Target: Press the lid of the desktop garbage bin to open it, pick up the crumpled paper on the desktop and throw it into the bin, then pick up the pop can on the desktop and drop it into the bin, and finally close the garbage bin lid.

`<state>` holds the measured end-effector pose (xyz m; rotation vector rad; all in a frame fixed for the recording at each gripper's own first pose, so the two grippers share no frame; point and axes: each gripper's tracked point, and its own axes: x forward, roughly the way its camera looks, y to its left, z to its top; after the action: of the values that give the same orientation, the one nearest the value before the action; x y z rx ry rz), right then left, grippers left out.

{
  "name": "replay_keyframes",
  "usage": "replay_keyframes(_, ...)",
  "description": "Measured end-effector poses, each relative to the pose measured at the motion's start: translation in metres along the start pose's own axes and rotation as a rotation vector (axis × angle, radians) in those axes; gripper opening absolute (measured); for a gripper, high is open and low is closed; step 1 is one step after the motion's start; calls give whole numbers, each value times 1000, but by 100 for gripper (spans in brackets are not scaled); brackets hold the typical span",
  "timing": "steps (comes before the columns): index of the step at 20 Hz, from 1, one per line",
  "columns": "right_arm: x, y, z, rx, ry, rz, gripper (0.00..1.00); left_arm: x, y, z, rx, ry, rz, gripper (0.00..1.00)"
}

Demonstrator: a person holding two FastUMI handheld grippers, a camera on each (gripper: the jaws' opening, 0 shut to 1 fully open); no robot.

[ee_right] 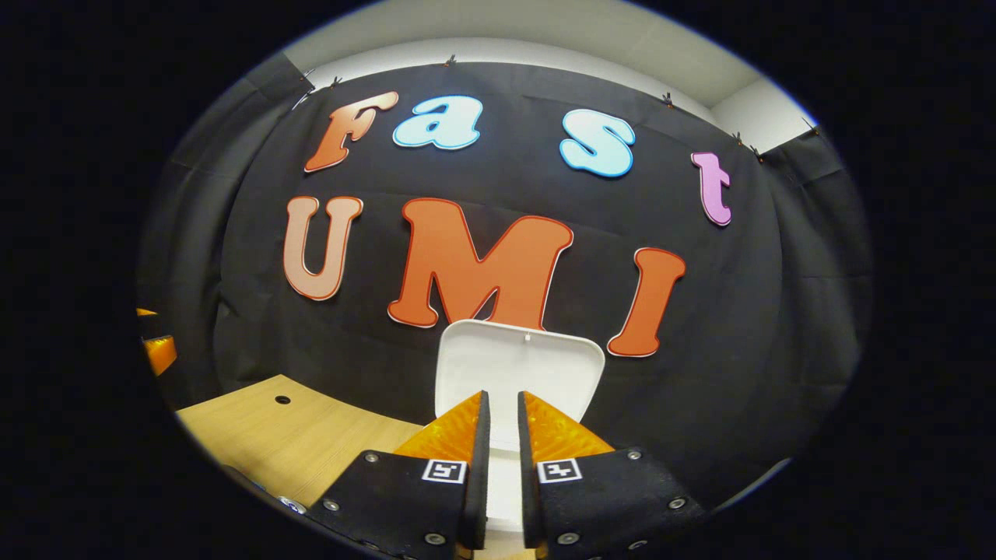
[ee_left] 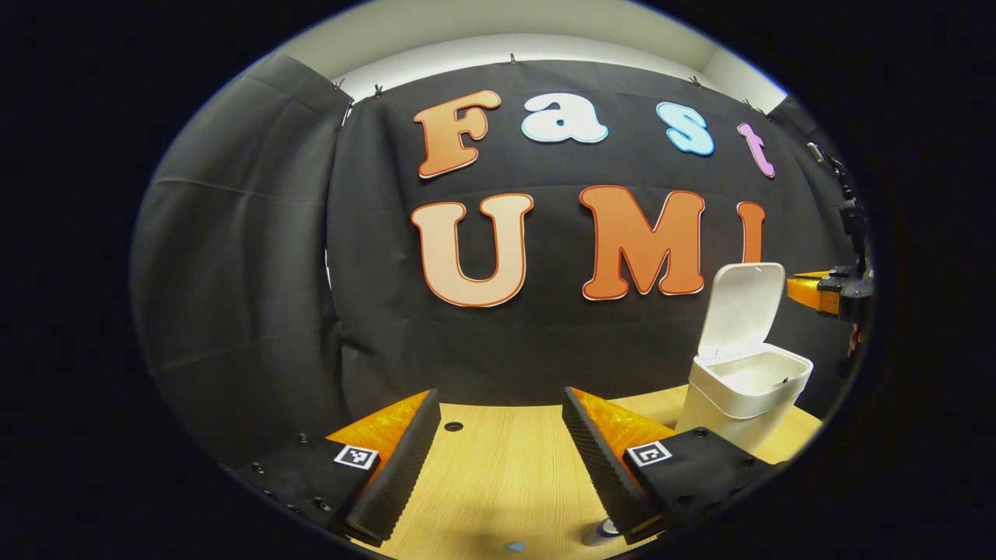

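Right gripper point(ee_right: 498, 435) fingers nearly closed, empty, hovering at raised lid point(ee_right: 517, 365). Left gripper point(ee_left: 498, 451) fingers spread wide over tabletop point(ee_left: 506, 467), idle; bin point(ee_left: 747, 389) open at its 2 o'clock.

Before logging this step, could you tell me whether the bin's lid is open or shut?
Open: the white plastic desktop bin's hinged lid stands upright, exposing its mouth.
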<state>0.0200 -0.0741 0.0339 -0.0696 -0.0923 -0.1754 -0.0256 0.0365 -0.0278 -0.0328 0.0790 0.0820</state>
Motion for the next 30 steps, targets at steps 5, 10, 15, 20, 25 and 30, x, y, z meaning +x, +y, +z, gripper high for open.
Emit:
replay_keyframes(5, -10, 35, -7, 36, -20, 108, 59, 2, -4, -14, -27, 32, -18, 100)
replay_keyframes(10, -26, 81, -34, 75, 51, 258, 89, 4, -6, -43, -53, 110, -35, 100)
replay_keyframes(15, -42, 107, -56, 59, 104, 341, 96, 4, -19, -81, -44, 211, -79, 100)
replay_keyframes(20, -53, 128, -79, 58, 153, 414, 99, -2, -30, -116, -10, 277, -98, 100)
replay_keyframes(25, -62, 149, -115, 40, 237, 482, 99, -4, -29, -165, -11, 379, -101, 100)
replay_keyframes(30, -76, 174, -146, 16, 310, 570, 99, -9, -33, -215, -22, 490, -117, 100)
